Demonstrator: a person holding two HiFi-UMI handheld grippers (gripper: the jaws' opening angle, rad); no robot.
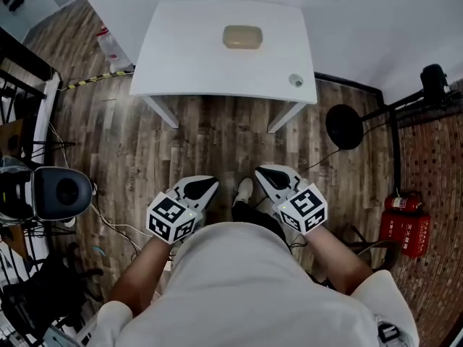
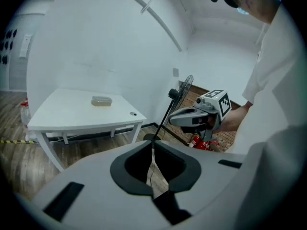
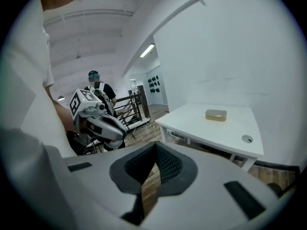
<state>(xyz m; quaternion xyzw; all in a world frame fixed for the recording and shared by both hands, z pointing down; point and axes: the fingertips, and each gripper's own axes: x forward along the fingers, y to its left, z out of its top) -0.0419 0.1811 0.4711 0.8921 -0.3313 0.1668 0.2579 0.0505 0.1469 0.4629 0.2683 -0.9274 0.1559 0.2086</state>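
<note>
Both grippers are held low in front of the person's body, over the wooden floor and short of the white table [image 1: 188,63]. My left gripper [image 1: 208,183] is shut with nothing between its jaws; its closed tips [image 2: 152,151] point toward the table [image 2: 67,116]. My right gripper [image 1: 263,173] is shut and empty as well [image 3: 156,153]. A small beige lidded box [image 1: 242,37] lies on the table's far middle, also seen as the box [image 2: 101,100] and the box [image 3: 216,114]. Each gripper shows in the other's view: the right gripper [image 2: 199,115], the left gripper [image 3: 98,121].
A black standing fan [image 1: 343,126] and a red fire extinguisher [image 1: 405,223] are at the right. A round dark device on a stand [image 1: 58,192], black railings and floor cables are at the left. The table has a cable hole [image 1: 296,80]. Another person [image 3: 98,87] stands far back.
</note>
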